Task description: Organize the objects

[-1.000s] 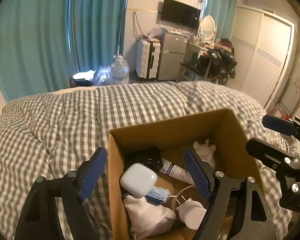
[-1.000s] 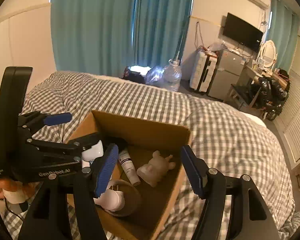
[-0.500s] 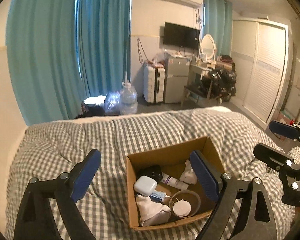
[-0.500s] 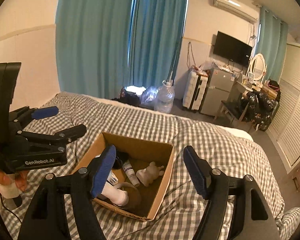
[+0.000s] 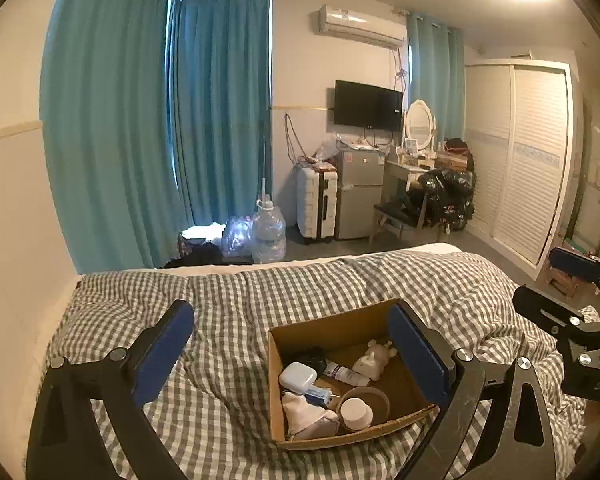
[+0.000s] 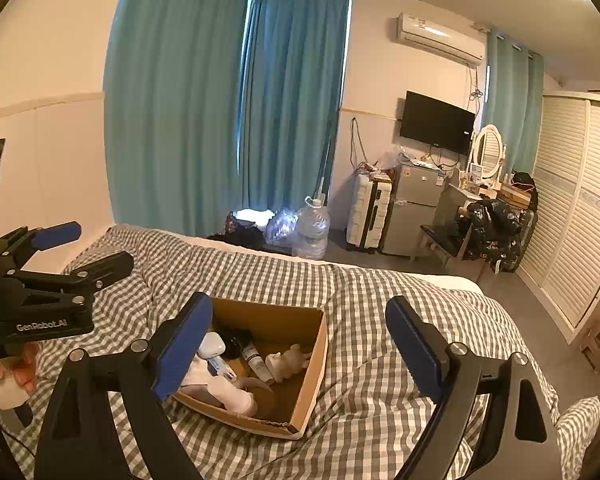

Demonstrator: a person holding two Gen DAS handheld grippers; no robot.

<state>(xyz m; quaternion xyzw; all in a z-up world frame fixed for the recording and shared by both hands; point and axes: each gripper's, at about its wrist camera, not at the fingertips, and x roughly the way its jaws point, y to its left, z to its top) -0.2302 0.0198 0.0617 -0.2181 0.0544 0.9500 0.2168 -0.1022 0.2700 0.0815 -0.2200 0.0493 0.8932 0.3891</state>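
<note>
A: Where's the stuff?

B: All in the cardboard box — it sits open-topped on the gray checked blanket on the bed. Inside: white case next to something black, a tube lying flat, a pale animal figurine toward the far right corner, white cloth at the near wall, and a white round lid resting in a brown ring.

A: Your grippers?

B: My left gripper is spread wide, nothing between the blue pads, held above the box. My right gripper is the same — fingers apart, holding nothing, box seen under its left finger.

A: Touching anything?

B: No, both are clear of the box. From the right wrist view, my left one shows at the left edge, my hand on its handle.

A: Background?

B: Teal curtains, water jug on the floor, white suitcase, TV on the wall.
</note>
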